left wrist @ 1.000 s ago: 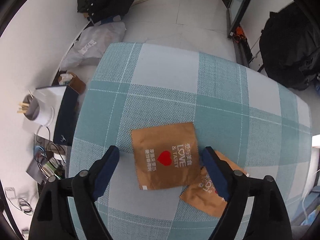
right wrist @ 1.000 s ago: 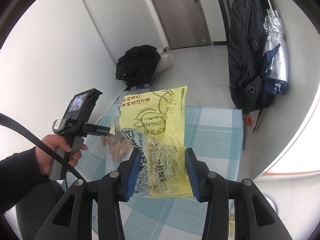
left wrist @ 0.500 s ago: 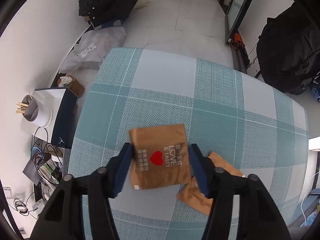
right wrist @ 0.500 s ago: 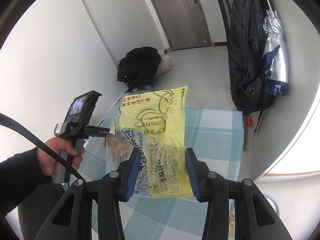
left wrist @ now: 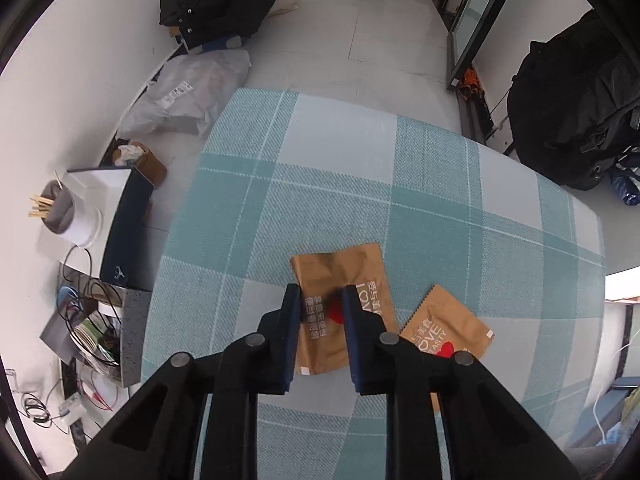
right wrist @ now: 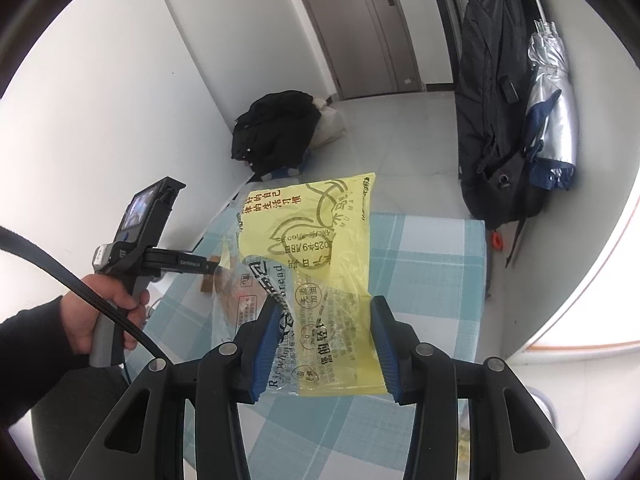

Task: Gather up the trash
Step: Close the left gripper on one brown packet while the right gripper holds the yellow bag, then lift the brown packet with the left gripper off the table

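1. Left tongs [left wrist: 320,300] point steeply down at the desk [left wrist: 360,168] with its teal-and-white checked cloth; their jaws have just been closing, and they now pinch a flat brown paper packet with a red heart [left wrist: 340,276], which buckles between them.
2. A second brown packet of the same kind [left wrist: 448,328] lies flat just beside it, to the right.
3. Right tongs [right wrist: 324,316] are clamped on a crinkly yellow-and-clear plastic bread bag [right wrist: 316,248], holding it upright above the desk.
4. In the right wrist view, a hand [right wrist: 100,308] in a dark sleeve grips the left tool's handle.
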The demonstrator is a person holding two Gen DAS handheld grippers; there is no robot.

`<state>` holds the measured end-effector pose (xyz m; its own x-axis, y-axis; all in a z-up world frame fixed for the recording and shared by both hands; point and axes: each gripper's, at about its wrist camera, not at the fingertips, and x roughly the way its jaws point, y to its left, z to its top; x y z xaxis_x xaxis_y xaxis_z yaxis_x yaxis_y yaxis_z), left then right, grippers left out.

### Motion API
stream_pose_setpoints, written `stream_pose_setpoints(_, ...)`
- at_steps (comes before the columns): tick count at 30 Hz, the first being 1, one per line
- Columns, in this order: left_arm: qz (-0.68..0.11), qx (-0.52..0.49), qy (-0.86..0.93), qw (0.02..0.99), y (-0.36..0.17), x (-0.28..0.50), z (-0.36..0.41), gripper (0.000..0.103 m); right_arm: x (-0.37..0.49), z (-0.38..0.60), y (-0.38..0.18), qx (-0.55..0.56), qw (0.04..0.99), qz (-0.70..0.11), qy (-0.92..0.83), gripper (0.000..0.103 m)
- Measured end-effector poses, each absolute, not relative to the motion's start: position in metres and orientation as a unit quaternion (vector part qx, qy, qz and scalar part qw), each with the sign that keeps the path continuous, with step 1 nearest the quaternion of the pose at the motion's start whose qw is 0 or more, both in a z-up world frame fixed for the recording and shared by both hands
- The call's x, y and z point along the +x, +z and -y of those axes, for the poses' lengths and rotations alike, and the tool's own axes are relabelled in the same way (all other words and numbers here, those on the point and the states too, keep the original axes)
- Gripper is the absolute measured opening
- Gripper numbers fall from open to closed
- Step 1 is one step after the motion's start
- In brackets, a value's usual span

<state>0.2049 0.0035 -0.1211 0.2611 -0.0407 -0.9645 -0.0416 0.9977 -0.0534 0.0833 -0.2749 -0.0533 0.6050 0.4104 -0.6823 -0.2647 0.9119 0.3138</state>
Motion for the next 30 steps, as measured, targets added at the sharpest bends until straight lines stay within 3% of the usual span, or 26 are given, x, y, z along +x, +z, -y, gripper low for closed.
stream_pose_setpoints(13,-0.592,-0.066,-0.032,0.802,-0.104,0.194,-0.012,0.003,0.087,0.268,-0.061,0.079,0.89,-0.412,0.18,0.045)
stream_pose_setpoints(30,-0.54,-0.029,-0.067,0.838,-0.075,0.156,-0.015,0.001,0.101,0.239,-0.075,0.069,0.882,-0.429,0.181,0.044)
